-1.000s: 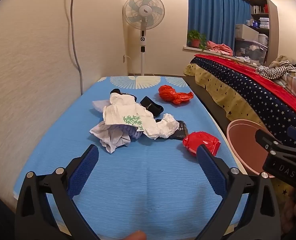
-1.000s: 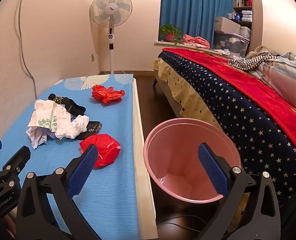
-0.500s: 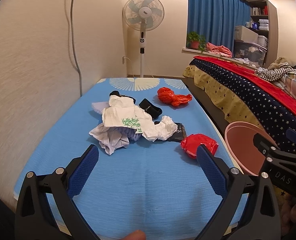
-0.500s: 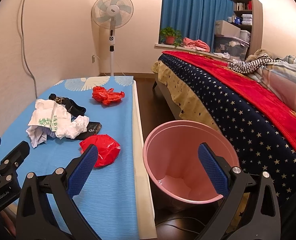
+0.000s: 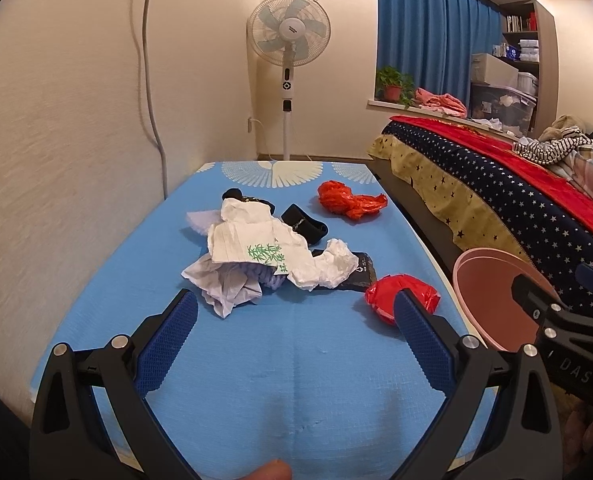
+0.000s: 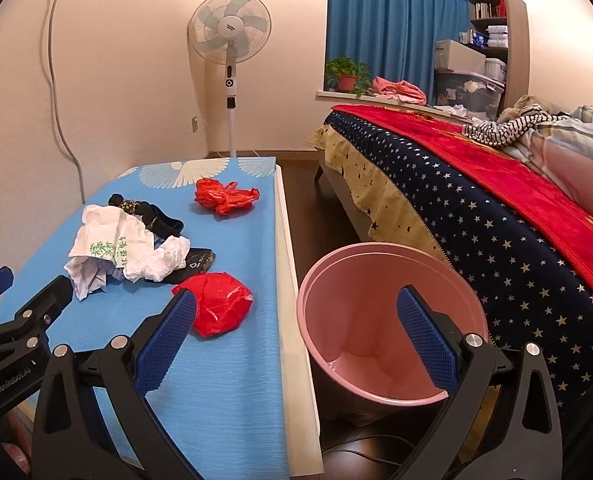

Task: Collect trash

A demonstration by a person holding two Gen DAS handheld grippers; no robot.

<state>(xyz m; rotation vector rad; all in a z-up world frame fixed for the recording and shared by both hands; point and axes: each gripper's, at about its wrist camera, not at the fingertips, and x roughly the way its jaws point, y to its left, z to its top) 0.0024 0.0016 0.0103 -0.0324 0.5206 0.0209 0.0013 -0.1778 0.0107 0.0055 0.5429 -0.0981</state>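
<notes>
Left gripper [image 5: 292,316]: hovering over the blue table [image 5: 304,380], jaws spread wide, holding nothing.
Right gripper [image 6: 296,320]: also gaping wide and empty, straddling the table edge and the pink bin [image 6: 392,320].
Bin: sitting on the floor just beside the table, looking empty.
Risk: the near red bag [image 6: 216,304] is lying nearest the bin; slick plastic may be slipping from the pads or dropping between table and bin.
Risk two: the white paper pile [image 5: 264,256] is overlapping the black items [image 5: 304,224], so one pinch may be dragging neighbours.
Count: two red bags, near and far [image 5: 348,200]; one bin; papers and black pieces too tangled to count.
</notes>
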